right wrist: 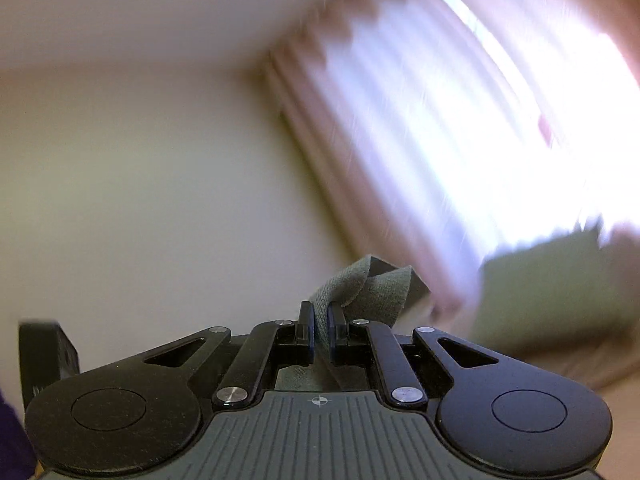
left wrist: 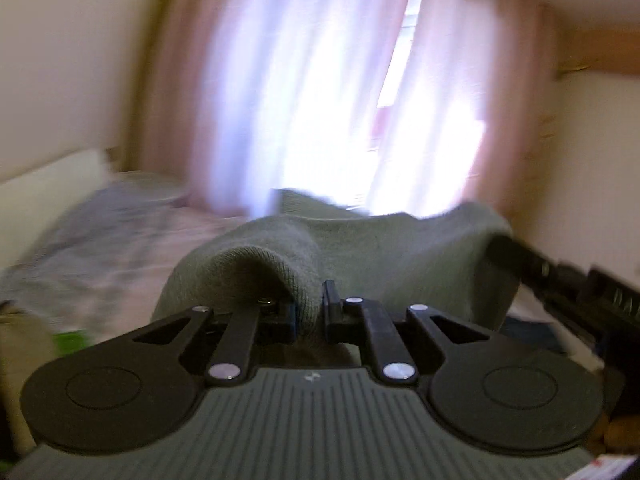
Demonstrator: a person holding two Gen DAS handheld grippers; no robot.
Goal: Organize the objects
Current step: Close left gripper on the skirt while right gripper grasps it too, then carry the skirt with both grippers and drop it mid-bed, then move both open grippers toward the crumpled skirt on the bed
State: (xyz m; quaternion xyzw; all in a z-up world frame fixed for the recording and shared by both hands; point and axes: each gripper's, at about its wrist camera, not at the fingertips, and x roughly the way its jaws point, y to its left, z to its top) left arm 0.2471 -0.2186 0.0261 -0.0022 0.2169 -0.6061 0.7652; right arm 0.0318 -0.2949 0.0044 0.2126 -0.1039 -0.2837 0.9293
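**Inspector:** Jaws first. The left gripper (left wrist: 310,312) is closed to a narrow gap on a bunched fold of the grey-green knitted wool garment (left wrist: 360,248). The right gripper (right wrist: 319,330) is pinched nearly shut on a thin strip of the same knit (right wrist: 360,284).

**Clerk:** Where does the garment sit?

**Inspector:** Raised and spread between the two tools. In the left view it drapes from the jaws out toward 1 o'clock, where the other tool's black body shows at 3 o'clock.

**Clerk:** Risks?

**Inspector:** My judgement: the right hold is slim, only an edge, so a tug or swing could pull it free and drop that side. Both views are blurred. The pink curtain (left wrist: 320,80) at 12 o'clock is near and could snag.

**Clerk:** Condition?

**Inspector:** Soft, fuzzy, ribbed at the rolled hem, limp.
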